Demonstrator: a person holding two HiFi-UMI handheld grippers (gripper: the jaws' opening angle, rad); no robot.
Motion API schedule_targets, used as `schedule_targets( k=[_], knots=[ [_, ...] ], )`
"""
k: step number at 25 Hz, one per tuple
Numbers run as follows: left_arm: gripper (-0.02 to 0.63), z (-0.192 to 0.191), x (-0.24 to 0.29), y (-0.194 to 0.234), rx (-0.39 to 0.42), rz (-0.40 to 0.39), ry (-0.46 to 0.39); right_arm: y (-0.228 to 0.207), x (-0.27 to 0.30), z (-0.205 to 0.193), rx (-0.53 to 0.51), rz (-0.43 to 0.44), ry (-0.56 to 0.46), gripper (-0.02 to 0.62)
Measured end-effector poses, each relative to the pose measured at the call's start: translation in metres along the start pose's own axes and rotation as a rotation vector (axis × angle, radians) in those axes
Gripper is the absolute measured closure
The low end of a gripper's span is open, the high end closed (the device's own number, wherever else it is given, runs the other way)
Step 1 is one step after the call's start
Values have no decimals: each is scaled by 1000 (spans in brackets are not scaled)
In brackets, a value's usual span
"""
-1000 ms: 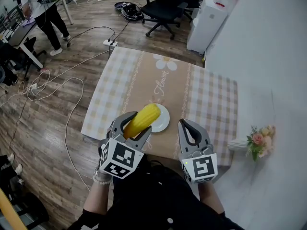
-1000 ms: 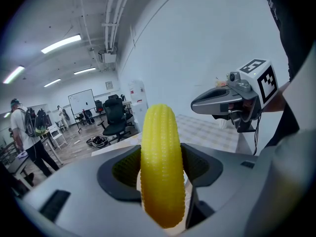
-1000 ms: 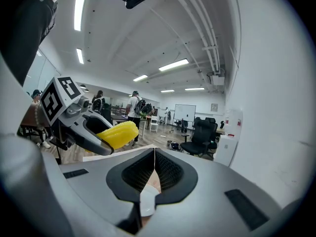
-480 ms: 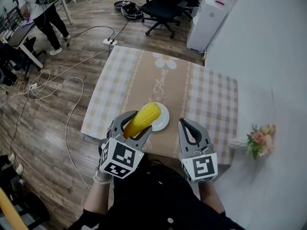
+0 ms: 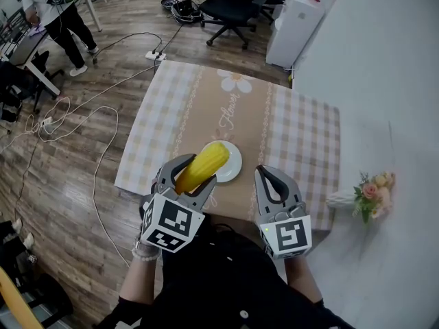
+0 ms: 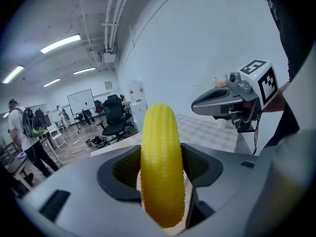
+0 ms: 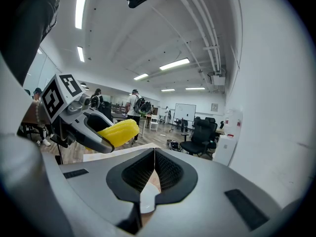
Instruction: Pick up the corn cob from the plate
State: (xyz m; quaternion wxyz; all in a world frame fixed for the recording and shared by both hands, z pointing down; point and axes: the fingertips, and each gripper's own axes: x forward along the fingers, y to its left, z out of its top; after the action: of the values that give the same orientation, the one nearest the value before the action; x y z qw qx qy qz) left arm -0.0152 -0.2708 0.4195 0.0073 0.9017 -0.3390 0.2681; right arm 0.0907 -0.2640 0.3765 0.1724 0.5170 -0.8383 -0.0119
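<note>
Left gripper (image 5: 191, 175): jaws clamped on the corn cob's (image 5: 204, 165) rear half, above the plate (image 5: 233, 162).
Right gripper (image 5: 268, 177): jaws together, empty.
Handling: likely light, stiff and bumpy; a grip round the middle should balance best.

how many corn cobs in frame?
1. The corn cob is clamped in the left tongs, over the white plate; the cob hides part of the plate.

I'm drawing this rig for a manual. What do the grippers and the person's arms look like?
Both the left gripper and right gripper are grey with dark textured tongs, each carrying a white cube printed with black square markers. The person wears a black top and a beaded bracelet on the left wrist.
</note>
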Motion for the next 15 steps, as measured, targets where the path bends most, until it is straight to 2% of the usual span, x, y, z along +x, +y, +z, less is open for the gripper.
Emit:
schedule_targets(
  k=[5, 15],
  knots=[
    [348, 3, -2, 4, -3, 17, -9, 8, 1, 1, -2, 26, 44, 554],
    [348, 4, 0, 9, -5, 21, -11, 17, 5, 1, -9, 48, 23, 554]
  ],
)
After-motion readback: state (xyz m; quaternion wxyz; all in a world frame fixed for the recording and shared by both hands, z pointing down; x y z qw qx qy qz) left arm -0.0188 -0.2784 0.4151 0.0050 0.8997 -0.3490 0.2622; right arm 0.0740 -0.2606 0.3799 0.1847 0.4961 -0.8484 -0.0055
